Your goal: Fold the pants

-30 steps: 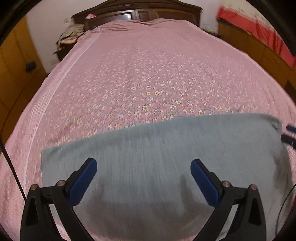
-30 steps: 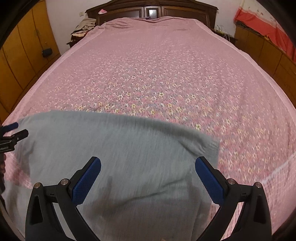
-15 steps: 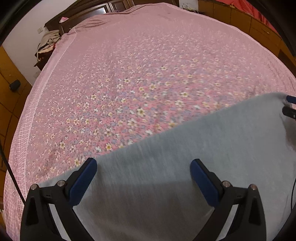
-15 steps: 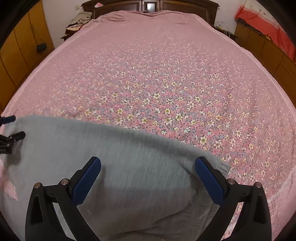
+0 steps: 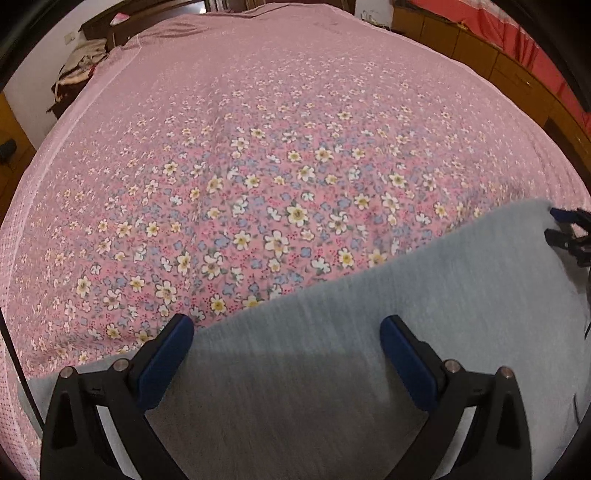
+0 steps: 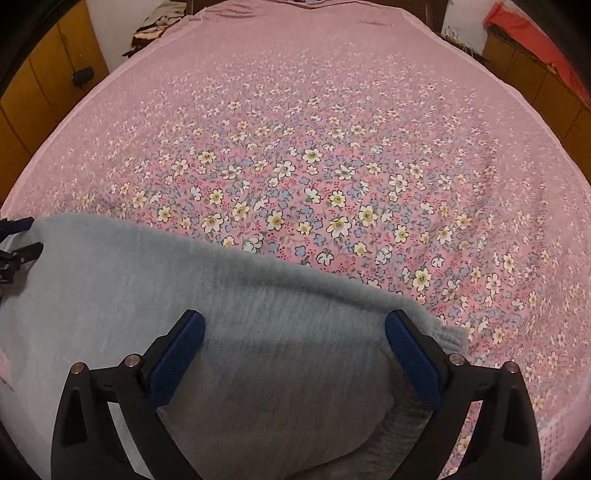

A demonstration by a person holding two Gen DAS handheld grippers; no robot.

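Note:
The grey pants (image 5: 369, 332) lie flat on the pink flowered bedspread (image 5: 277, 166), near its front edge. My left gripper (image 5: 286, 354) is open and empty, just above the cloth near the pants' left end. My right gripper (image 6: 295, 354) is open and empty over the pants (image 6: 147, 295) near their right end, where a ribbed hem (image 6: 443, 332) shows. Each gripper's tips show at the edge of the other's view: the right gripper (image 5: 565, 229) and the left gripper (image 6: 18, 240).
The bedspread (image 6: 332, 129) stretches far ahead to a dark wooden headboard (image 5: 103, 26). Wooden cabinets (image 6: 37, 81) line the left wall and more cabinets (image 5: 480, 51) the right, with red cloth (image 5: 517, 33) on top. A clothes pile (image 5: 77, 74) lies at the far left.
Both grippers have moved down and closer to the pants and bed. The pants' far edge now lies near the fingertips. Both stay open.

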